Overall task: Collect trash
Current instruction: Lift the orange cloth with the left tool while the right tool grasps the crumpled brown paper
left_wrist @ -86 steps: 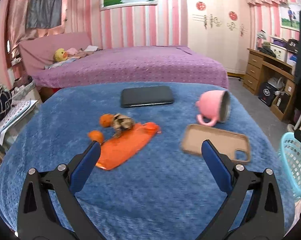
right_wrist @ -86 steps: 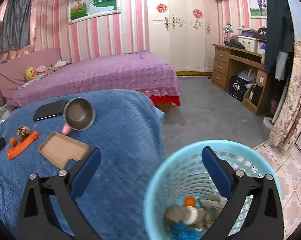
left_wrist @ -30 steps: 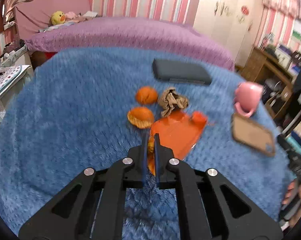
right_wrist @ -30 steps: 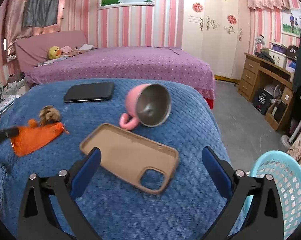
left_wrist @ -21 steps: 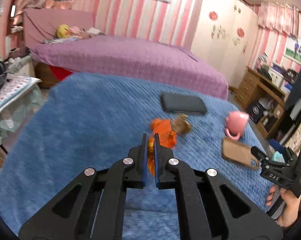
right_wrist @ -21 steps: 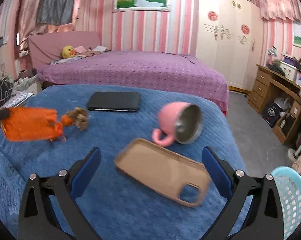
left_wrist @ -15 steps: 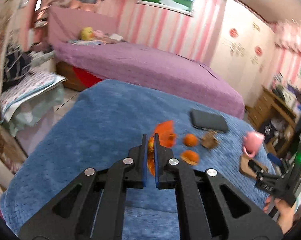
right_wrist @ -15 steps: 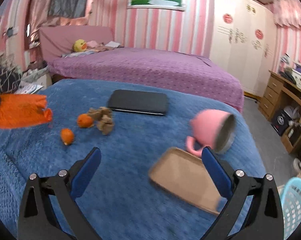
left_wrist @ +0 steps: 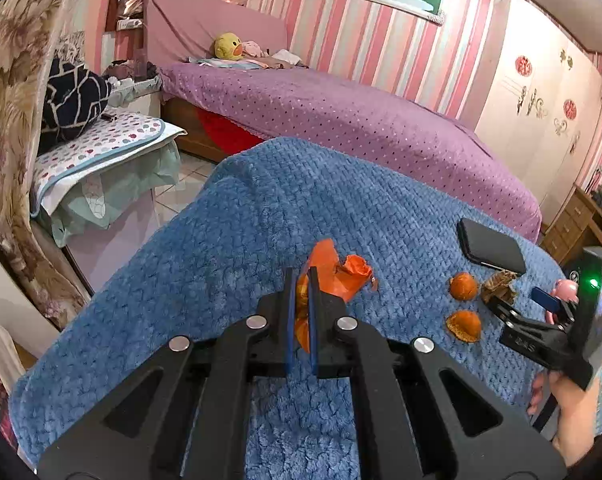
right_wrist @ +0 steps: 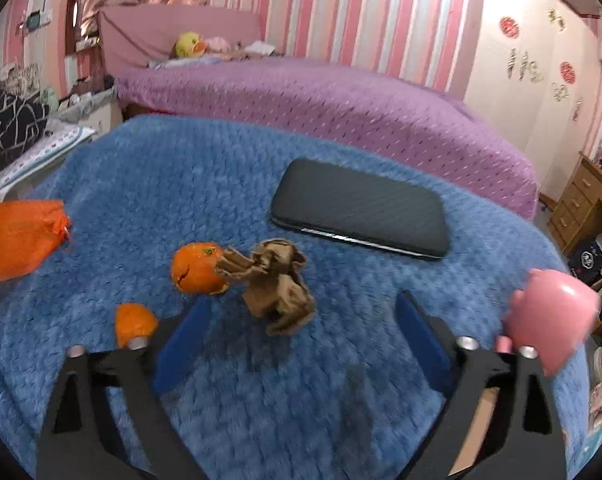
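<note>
Beside purple bed [left_wrist: 341,120], blue blanket [left_wrist: 241,220]

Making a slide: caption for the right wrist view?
Open right tongs approach crumpled brown paper beside orange peels on blue blanket.

Both grippers: black skeletal frames with triangular cut-outs, silver round screws, blue finger pads [left_wrist: 289,312]. Right gripper [right_wrist: 301,344] body carries a lit green indicator.

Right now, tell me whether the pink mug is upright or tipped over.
Tipped over. The pink mug lies on its side on the blue blanket, its rounded body toward the right wrist camera; motion blur hides its handle.
</note>
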